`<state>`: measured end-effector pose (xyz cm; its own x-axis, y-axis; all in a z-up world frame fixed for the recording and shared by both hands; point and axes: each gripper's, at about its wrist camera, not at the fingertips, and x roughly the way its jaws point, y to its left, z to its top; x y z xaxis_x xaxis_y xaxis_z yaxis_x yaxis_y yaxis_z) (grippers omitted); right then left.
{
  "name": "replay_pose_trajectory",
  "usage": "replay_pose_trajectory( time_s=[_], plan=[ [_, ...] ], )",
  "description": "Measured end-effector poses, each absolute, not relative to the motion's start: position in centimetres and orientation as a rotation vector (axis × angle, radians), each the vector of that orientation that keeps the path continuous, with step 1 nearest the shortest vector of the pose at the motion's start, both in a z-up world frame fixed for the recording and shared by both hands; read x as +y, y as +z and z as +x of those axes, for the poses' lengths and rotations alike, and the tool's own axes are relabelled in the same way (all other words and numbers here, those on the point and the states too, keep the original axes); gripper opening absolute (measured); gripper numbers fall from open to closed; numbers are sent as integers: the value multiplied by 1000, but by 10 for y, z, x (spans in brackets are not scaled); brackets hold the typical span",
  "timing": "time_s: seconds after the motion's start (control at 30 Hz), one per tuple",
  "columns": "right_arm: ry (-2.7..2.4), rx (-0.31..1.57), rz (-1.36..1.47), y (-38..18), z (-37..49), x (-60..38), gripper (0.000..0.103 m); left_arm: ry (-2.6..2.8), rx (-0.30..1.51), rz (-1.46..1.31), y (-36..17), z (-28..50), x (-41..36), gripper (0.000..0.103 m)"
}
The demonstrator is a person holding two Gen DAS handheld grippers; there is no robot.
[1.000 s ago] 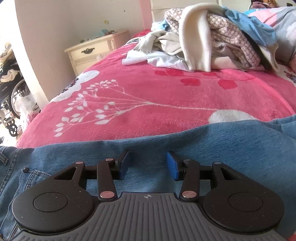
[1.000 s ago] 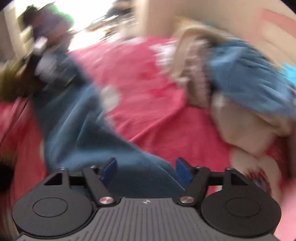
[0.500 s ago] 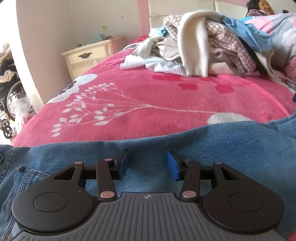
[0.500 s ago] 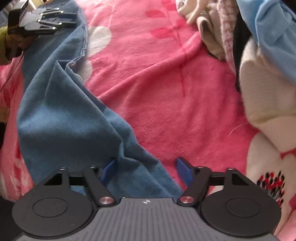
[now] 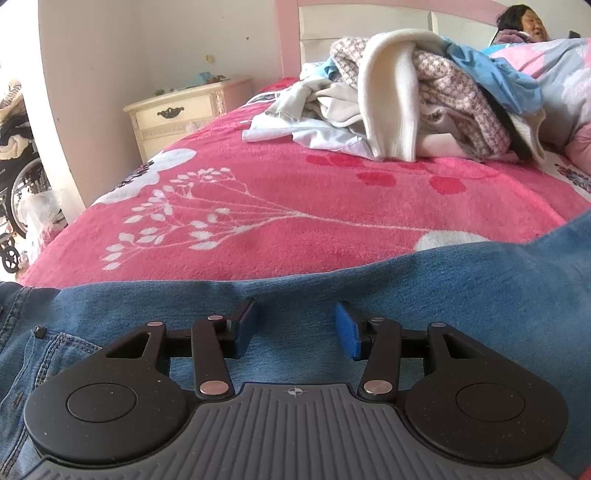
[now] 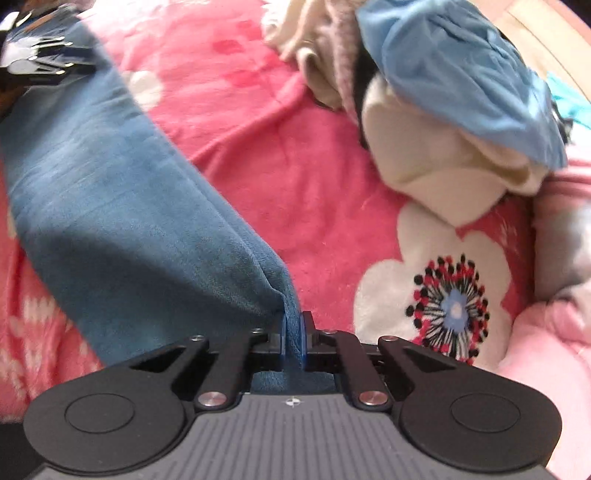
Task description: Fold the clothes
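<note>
A pair of blue jeans (image 5: 424, 291) lies along the near edge of the pink blanket; its pocket and rivet show at the lower left of the left wrist view. My left gripper (image 5: 294, 328) is open, just above the denim near the waist. In the right wrist view my right gripper (image 6: 293, 332) is shut on the leg end of the jeans (image 6: 122, 206), which stretch away to the upper left, where the left gripper (image 6: 37, 59) shows blurred.
A heap of unfolded clothes (image 5: 410, 107) sits at the back of the bed; it also shows in the right wrist view (image 6: 436, 110). A cream nightstand (image 5: 177, 114) stands left of the bed. A person (image 5: 524, 26) lies under a quilt at the far right.
My right gripper has closed on the jeans leg end; it was open half a second ago. The left gripper has stayed open over the waist, with the view tilting slightly.
</note>
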<state>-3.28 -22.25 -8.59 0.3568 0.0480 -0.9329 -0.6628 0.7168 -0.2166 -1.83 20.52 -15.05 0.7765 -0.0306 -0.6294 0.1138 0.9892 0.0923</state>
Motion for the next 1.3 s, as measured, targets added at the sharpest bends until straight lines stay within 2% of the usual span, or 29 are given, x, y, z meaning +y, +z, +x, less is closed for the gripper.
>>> replay_pose_trajectory(
  time_s=[0.17,0.33,0.67,0.77,0.87,1.1,1.3],
  plan=[
    [434,1143,-583,-114,-20,-223,11,-77,676,135,-151,-18,206,49],
    [295,1110,-362,-92,-18,-252,38,-78,677,131,-151,-18,207,50],
    [-37,813,-56,14,-53,-325,38,-74,676,131,-151,-18,207,51],
    [-34,717,-109,61,-73,-320,38,-71,682,125,-150,-17,207,52],
    [1,765,-170,86,-81,-311,40,-50,697,121,-145,-16,208,53],
    [125,1017,-248,32,-85,-269,41,22,651,62,-110,-31,212,55],
    [290,1080,-40,-15,-90,-231,41,-6,695,-171,-89,-60,213,58]
  ],
)
